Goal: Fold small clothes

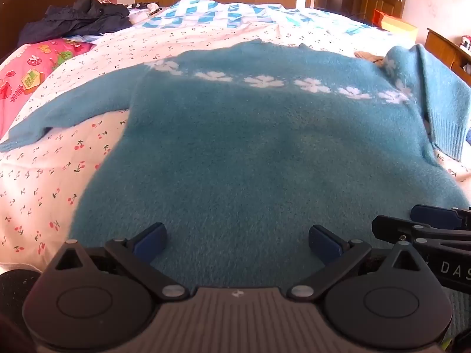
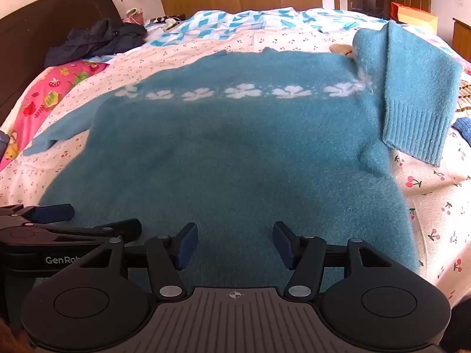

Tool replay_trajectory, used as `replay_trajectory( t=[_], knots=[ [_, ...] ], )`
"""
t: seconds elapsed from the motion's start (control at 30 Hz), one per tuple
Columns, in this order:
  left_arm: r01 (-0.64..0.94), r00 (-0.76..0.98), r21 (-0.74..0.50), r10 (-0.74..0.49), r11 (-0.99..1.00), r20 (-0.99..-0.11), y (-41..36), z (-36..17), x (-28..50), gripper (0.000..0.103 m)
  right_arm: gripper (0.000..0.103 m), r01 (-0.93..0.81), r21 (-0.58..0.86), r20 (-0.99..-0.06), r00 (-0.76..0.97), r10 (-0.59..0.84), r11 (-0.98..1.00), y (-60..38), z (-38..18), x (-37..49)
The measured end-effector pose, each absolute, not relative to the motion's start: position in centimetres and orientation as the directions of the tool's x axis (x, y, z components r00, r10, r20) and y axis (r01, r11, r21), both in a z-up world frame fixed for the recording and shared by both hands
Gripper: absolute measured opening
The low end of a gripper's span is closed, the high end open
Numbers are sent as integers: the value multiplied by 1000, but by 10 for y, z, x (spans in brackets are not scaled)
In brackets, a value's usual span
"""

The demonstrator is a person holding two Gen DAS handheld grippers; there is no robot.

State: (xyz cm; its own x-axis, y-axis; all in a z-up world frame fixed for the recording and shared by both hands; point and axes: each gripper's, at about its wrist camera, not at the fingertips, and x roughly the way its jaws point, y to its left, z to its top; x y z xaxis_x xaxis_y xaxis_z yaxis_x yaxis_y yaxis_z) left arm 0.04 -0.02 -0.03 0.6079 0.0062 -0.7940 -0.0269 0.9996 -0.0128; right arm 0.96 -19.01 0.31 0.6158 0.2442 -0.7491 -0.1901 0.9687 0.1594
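Note:
A fluffy blue sweater with a row of white flowers lies flat on the cherry-print bedsheet. Its left sleeve stretches out sideways. The right sleeve is folded back, ribbed cuff toward me. My left gripper hovers open over the hem, jaws wide, nothing between them. Beside it on the right, my right gripper is also open above the hem, pads apart and gripping nothing.
Dark clothes are heaped by the headboard at the back left, next to a pink patterned pillow. A blue-and-white checked quilt covers the far side of the bed. Wooden wardrobes and a door stand behind.

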Motion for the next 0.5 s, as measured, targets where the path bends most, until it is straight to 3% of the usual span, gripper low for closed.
replay_trajectory(
  t=[0.5],
  knots=[
    [-36,575,-34,-7,999,-818,3,-11,6,103,62,-201,131,-767,600,227,971,-184,-1,10]
  ],
)
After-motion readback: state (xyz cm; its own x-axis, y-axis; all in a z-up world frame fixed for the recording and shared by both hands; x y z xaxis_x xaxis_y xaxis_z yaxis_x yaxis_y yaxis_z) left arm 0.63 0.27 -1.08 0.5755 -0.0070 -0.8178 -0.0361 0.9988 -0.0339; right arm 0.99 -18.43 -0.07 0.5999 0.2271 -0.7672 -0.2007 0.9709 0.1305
